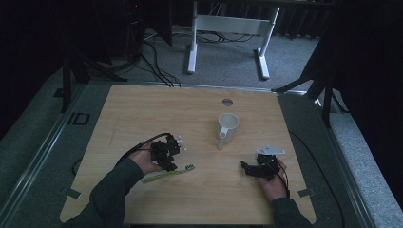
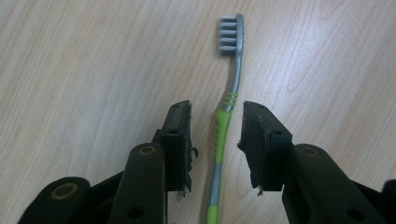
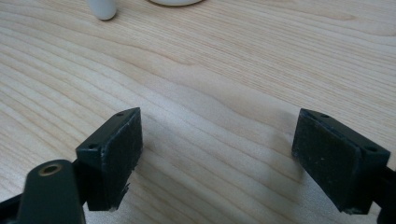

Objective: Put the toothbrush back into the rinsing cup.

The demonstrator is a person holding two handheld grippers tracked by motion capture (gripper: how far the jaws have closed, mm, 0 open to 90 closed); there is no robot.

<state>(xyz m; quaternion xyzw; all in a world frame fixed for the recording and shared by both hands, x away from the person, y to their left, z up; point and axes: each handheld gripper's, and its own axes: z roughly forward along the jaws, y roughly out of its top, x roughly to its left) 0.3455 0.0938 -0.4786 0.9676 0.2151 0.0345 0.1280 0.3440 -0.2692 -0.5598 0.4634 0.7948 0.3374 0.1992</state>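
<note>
The toothbrush [image 2: 227, 112] lies flat on the table [image 1: 142, 109], not yet lifted, between the parted jaws of the left gripper [image 2: 215, 140], while the right gripper [image 3: 217, 154] gapes wide, empty, near the mug [image 1: 227, 126]

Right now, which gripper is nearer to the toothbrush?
Left. The left gripper hangs open with its jaws either side of the toothbrush handle; the right gripper is far off, below the mug.
</note>
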